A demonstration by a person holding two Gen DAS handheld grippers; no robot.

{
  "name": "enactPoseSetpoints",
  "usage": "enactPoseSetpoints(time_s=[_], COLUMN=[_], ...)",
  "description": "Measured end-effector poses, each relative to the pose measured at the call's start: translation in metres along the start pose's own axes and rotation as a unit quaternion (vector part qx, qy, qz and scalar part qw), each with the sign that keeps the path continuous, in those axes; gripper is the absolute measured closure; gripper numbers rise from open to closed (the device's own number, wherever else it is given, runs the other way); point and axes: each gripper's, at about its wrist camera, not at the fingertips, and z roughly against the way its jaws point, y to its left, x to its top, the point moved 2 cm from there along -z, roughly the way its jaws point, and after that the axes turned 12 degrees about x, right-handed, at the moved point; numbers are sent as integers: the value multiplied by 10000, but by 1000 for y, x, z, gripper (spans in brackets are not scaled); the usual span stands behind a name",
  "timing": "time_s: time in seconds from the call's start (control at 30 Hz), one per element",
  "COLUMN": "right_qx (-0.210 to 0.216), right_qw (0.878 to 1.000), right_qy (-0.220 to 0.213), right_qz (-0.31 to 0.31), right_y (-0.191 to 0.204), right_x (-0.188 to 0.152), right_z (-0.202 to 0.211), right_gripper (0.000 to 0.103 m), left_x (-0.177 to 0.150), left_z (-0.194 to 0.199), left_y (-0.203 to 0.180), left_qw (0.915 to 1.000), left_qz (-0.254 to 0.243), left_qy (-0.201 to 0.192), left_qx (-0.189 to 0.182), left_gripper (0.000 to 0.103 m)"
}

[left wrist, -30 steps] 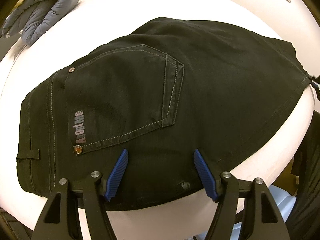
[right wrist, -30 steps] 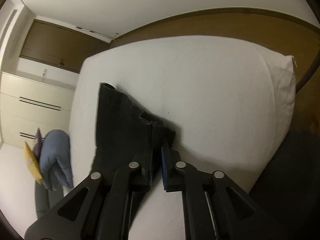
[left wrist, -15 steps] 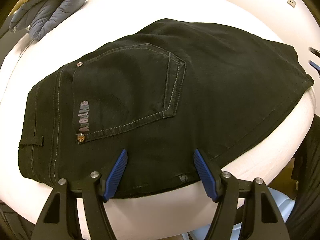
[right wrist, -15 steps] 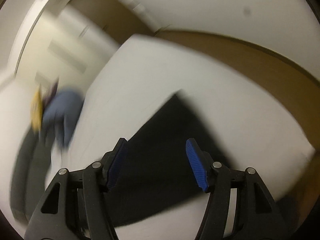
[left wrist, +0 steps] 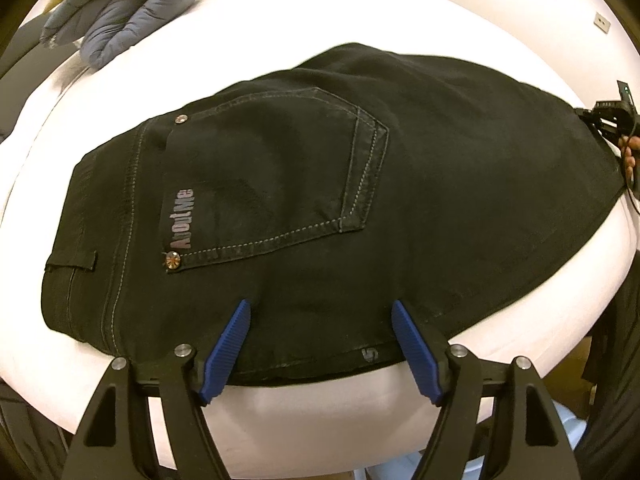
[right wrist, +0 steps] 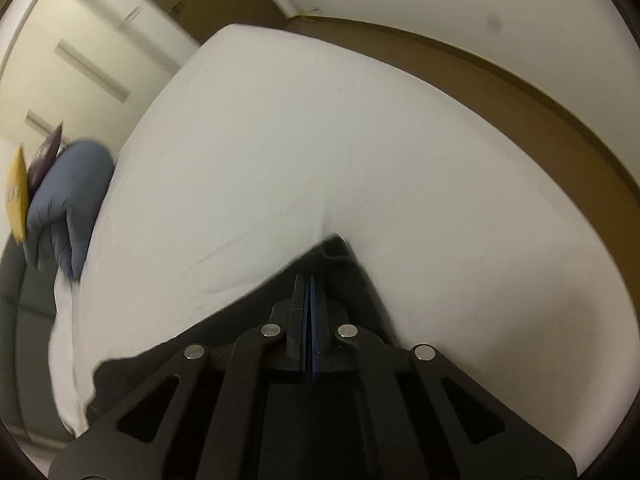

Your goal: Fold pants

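Observation:
Black pants [left wrist: 420, 184], folded, lie on a white bed [left wrist: 280, 12], back pocket with the "AboutMe" label up. My left gripper [left wrist: 322, 312] is open, its blue pads over the near edge of the pants and holding nothing. My right gripper [right wrist: 310, 280] has its pads pressed together over the far corner of the pants [right wrist: 332, 250]; whether cloth is pinched between the pads is hidden. The right gripper also shows in the left wrist view [left wrist: 612, 110], at the right end of the pants.
A folded blue-grey quilted item [left wrist: 120, 12] lies at the bed's far left corner; it also shows in the right wrist view [right wrist: 64, 204] beside a yellow object [right wrist: 16, 196]. A brown headboard [right wrist: 540, 92] runs behind the bed. The mattress edge [left wrist: 320, 412] lies just under my left gripper.
My right gripper opened, swung round, and has shut again at the pants' end corner. My left gripper stayed open and the view drew back a little.

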Motion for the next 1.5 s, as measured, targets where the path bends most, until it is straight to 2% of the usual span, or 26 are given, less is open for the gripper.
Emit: enactPoseSetpoints(time_s=[0.07, 0.13, 0.2, 0.23, 0.37, 0.43, 0.47, 0.5, 0.53, 0.57, 0.6, 0.63, 0.7, 0.73, 0.83, 0.9, 1.0, 1.03, 1.13, 1.23, 1.27, 1.33, 1.37, 1.43, 1.5], right_qx=[-168, -279, -94, 230, 934, 1198, 1135, 885, 883, 1152, 1176, 1084, 586, 354, -405, -331, 619, 976, 1605, 1764, 1648, 1115, 1290, 1574, 1611], right_qw=[9996, 9985, 9979, 9980, 9929, 9886, 9883, 9898, 9906, 9900, 9903, 9919, 9969, 9978, 9971, 9979, 9980, 9945, 9817, 9667, 9649, 9625, 9620, 9620, 9667], right_qy=[-44, -333, -541, -523, 213, 740, 901, 1026, 1008, 817, 678, 486, 105, -53, -407, -457, -100, 217, 811, 1481, 1667, 1992, 1843, 1719, 1643], right_qz=[215, 339, 351, 288, 700, 530, 483, 443, 283, -39, -285, -458, -517, -559, -498, -319, 15, 307, 634, 1114, 1183, 1468, 1546, 1422, 1118], right_y=[8, 20, 34, 46, 90, 92, 87, 81, 68, 55, 44, 34, 18, 10, 9, 27, 88, 122, 183, 229, 230, 234, 228, 218, 203], right_x=[3, 1, -15, -32, -106, -147, -161, -176, -184, -185, -184, -182, -175, -174, -171, -174, -193, -208, -242, -277, -275, -309, -322, -325, -319], right_z=[4, 24, 52, 64, 62, 43, 35, 25, 23, 28, 34, 45, 67, 80, 117, 123, 100, 79, 35, -25, -45, -75, -69, -68, -68], right_gripper=[103, 97, 97, 97, 97, 97, 97, 101, 103, 103, 103, 103, 103, 103, 103, 97, 97, 97, 97, 97, 97, 99, 100, 103, 103], left_x=[-3, -7, -8, -8, 17, 38, 47, 56, 67, 73, 78, 81, 74, 63, 28, 9, -15, -19, -21, -11, -7, 8, 17, 25, 27], left_z=[6, 16, 30, 36, 55, 59, 60, 62, 61, 56, 45, 33, 5, -10, -6, 2, 11, 14, 24, 35, 40, 40, 36, 28, 1], left_y=[1, 4, 7, 7, -8, -26, -35, -46, -57, -67, -73, -73, -71, -66, -48, -42, -39, -37, -33, -20, -14, -4, 5, 20, 39], left_qw=[9999, 9998, 9995, 9992, 9968, 9948, 9935, 9918, 9902, 9896, 9906, 9916, 9959, 9978, 9963, 9963, 9960, 9958, 9950, 9936, 9927, 9906, 9896, 9888, 9909], left_qz=[100, 145, 249, 326, 428, 338, 271, 163, 47, -34, -19, 23, 128, 189, 279, 280, 358, 400, 587, 693, 712, 820, 924, 1044, 1153], left_qy=[-54, -78, -176, -243, -630, -844, -950, -1091, -1216, -1265, -1200, -1102, -686, -401, -523, -545, -610, -609, -589, -729, -850, -1042, -1065, -1050, -702], left_qx=[37, 85, 54, 0, -227, -463, -561, -649, -689, -683, -660, -680, -584, -501, -625, -605, -540, -552, -556, -520, -465, -349, -293, -199, -6], left_gripper=[27, 27, 27, 27, 27, 27, 27, 24, 18, 16, 16, 16, 17, 25, 26, 26, 25, 25, 26, 26, 26, 26, 26, 25, 24])
